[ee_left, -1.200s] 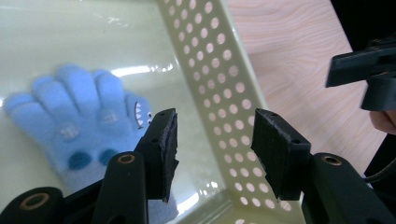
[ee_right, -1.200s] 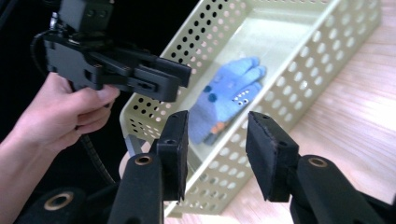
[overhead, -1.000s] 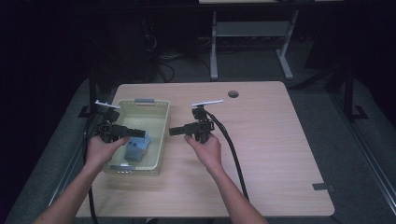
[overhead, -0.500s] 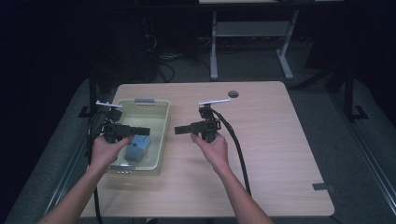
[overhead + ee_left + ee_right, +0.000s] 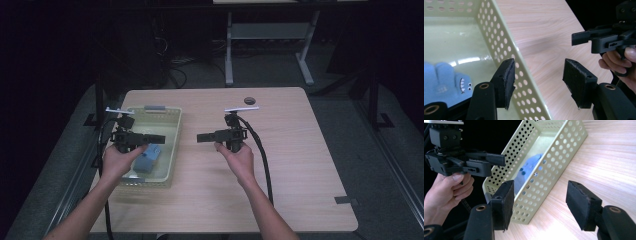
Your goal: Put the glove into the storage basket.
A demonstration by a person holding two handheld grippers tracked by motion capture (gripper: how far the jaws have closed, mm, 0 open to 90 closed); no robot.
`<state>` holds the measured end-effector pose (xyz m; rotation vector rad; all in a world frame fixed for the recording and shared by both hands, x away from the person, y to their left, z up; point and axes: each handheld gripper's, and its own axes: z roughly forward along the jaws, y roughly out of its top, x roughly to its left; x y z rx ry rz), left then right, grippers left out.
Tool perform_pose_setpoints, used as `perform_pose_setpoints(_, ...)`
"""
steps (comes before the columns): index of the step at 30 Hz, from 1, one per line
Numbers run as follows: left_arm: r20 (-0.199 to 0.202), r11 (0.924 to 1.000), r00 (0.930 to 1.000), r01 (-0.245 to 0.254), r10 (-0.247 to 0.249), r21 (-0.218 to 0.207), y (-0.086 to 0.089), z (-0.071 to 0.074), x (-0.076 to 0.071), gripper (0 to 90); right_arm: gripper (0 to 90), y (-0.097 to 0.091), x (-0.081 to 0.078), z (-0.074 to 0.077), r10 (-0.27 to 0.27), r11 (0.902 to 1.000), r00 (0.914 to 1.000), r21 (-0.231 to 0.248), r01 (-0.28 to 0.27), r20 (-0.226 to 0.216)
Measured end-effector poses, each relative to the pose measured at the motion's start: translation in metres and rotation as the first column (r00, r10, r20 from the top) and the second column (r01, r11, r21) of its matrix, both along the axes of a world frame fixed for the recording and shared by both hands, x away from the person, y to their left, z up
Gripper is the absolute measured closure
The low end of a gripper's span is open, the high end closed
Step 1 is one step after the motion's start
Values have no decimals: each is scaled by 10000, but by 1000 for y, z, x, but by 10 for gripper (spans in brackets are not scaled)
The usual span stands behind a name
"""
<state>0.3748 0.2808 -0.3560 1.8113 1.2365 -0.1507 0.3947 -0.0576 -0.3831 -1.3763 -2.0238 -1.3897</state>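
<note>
Inside pale perforated basket (image 5: 172,145) a blue shark toy (image 5: 148,158), left hand-held gripper (image 5: 537,82) and right hand-held gripper (image 5: 540,202) both just widening, empty

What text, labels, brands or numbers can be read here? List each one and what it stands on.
None: there is no readable text.
The pale green perforated plastic basket bears no lettering.
The blue plush shark toy shows a printed mouth and eyes, no words.
The light wooden table and both black grippers are unmarked.
</note>
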Motion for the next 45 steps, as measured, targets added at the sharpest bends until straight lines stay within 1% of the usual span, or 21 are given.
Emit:
perform_pose_setpoints(2, 63, 10000, 10000, 35, -35, -5, -1, 0, 0, 409, 388, -4, 0, -1, -58, 10000, 10000, 2, 58, -16)
perform_pose_setpoints(3, 37, 10000, 10000, 12, -12, -74, -3, 0, 0, 403, 388, -5, 0, -1, -98, 10000, 9999, 19, 98, -59)
perform_pose_setpoints(8, 154, 9998, 9997, 197, -196, -93, -8, 2, -1, 380, 376, -14, -1, -1, -220, 9998, 9997, 5, 220, -93)
perform_pose_setpoints(13, 321, 9993, 9992, 227, -217, -290, -13, 6, -2, 356, 362, -22, -2, 0, -285, 9996, 9995, -18, 285, -101)
perform_pose_setpoints(15, 415, 9991, 9986, 327, -315, -285, -15, 7, -2, 342, 360, -26, -2, -1, -344, 9994, 9994, -43, 344, -92)
perform_pose_setpoints(18, 541, 9988, 9980, 335, -315, -370, -20, 8, -4, 334, 356, -32, -3, -3, -411, 9992, 9991, -24, 411, -144)
perform_pose_setpoints(24, 575, 9981, 9974, 463, -439, -408, -28, 8, -4, 303, 353, -45, -5, -6, -570, 9983, 9982, 77, 572, -199)
perform_pose_setpoints(26, 609, 9978, 9969, 514, -488, -415, -32, 8, -4, 293, 346, -49, -6, -7, -574, 9983, 9981, 6, 574, -233)
perform_pose_setpoints(28, 646, 9976, 9966, 535, -506, -445, -35, 8, -5, 284, 344, -52, -7, -8, -628, 9980, 9977, 37, 629, -247)
perform_pose_setpoints(33, 766, 9972, 9952, 634, -602, -405, -43, 9, -7, 275, 330, -59, -8, -9, -749, 9970, 9967, 187, 755, -301)
perform_pose_setpoints(36, 844, 9968, 9942, 704, -669, -386, -47, 10, -9, 271, 324, -63, -9, -10, -744, 9971, 9968, 139, 748, -301)
perform_pose_setpoints(38, 884, 9965, 9933, 773, -742, -322, -50, 11, -10, 268, 320, -66, -10, -12, -765, 9968, 9965, 191, 772, -350)
perform_pose_setpoints(39, 889, 9966, 9935, 741, -707, -358, -52, 11, -11, 268, 313, -68, -10, -12, -766, 9969, 9965, 174, 772, -347)
perform_pose_setpoints(40, 945, 9963, 9924, 814, -786, -266, -53, 11, -12, 267, 308, -70, -11, -13, -828, 9965, 9960, 94, 831, -331)
perform_pose_setpoints(41, 970, 9967, 9925, 774, -747, -254, -56, 11, -13, 267, 307, -72, -11, -13, -862, 9963, 9959, 39, 864, -281)
perform_pose_setpoints(43, 976, 9958, 9917, 864, -831, -293, -59, 9, -14, 267, 302, -76, -12, -14, -913, 9957, 9951, 120, 918, -381)
perform_pose_setpoints(44, 969, 9958, 9918, 861, -828, -300, -62, 9, -15, 266, 300, -78, -13, -14, -926, 9956, 9947, 71, 930, -439)
perform_pose_setpoints(45, 985, 9955, 9911, 922, -896, -230, -64, 8, -15, 262, 298, -80, -13, -15, -954, 9954, 9947, 36, 956, -372)
